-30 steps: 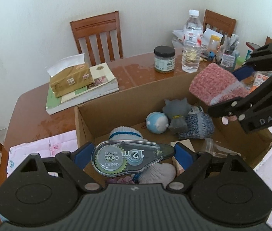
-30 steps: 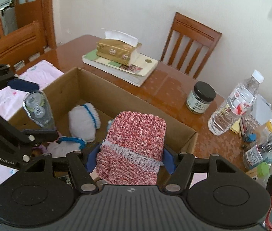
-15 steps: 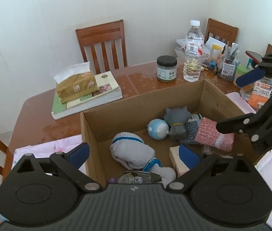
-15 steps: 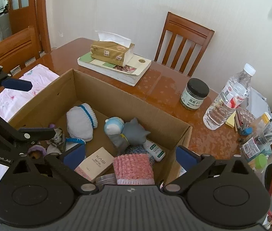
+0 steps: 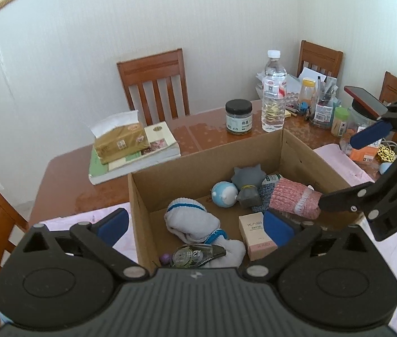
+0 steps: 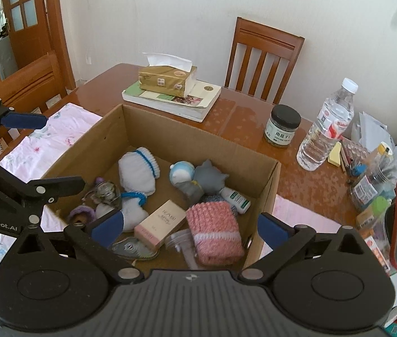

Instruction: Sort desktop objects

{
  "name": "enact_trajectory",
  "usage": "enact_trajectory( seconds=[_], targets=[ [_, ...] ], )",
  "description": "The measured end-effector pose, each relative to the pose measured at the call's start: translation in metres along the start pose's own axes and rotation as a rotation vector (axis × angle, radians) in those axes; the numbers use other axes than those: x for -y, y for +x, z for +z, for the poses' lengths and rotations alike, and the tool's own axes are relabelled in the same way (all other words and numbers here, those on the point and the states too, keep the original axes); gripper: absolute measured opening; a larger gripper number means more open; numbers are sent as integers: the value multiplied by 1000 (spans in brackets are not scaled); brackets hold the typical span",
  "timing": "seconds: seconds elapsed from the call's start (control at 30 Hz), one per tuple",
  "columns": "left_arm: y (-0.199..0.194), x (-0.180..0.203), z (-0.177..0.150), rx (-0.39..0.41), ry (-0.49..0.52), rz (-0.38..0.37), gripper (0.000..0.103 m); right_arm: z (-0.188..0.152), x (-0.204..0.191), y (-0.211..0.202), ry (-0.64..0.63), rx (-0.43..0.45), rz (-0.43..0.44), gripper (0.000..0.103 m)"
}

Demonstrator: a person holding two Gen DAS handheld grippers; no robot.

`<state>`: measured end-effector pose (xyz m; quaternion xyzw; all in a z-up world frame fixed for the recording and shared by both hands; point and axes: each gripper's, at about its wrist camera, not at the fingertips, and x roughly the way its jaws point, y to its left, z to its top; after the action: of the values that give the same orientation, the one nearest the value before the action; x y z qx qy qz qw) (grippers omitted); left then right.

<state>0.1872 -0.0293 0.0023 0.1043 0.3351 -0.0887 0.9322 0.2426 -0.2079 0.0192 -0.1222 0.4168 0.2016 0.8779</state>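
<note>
Both our grippers, left gripper (image 5: pixel 195 223) and right gripper (image 6: pixel 188 229), jaws just spread wide with nothing between, tape dispenser (image 5: pixel 198 254) and pink knit sock (image 6: pixel 212 231) lying below us in the cardboard box (image 6: pixel 201 137)

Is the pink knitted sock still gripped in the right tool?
No, the pink knitted sock lies in the cardboard box, and the right tool stands open above it.

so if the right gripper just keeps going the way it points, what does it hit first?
Most likely the pink knit sleeve lying in the box. It sits between and just ahead of the open right gripper. Depth is hard to judge in the fisheye view.
</note>
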Motion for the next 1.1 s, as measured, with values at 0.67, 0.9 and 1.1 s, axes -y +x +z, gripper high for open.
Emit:
enact_trajectory(
  seconds=[0.67,0.9,1.1],
  targets=[
    [-54,28,-27,-25,-25,14,102,-47,7,-43,307,0,-41,103],
    [-53,27,-32,-148,-101,31,102,-63,-4,-48,358,-44,-30,103],
    [-56,21,-37,-196,-170,25,102,-67,-12,-52,423,-93,-36,103]
  ],
)
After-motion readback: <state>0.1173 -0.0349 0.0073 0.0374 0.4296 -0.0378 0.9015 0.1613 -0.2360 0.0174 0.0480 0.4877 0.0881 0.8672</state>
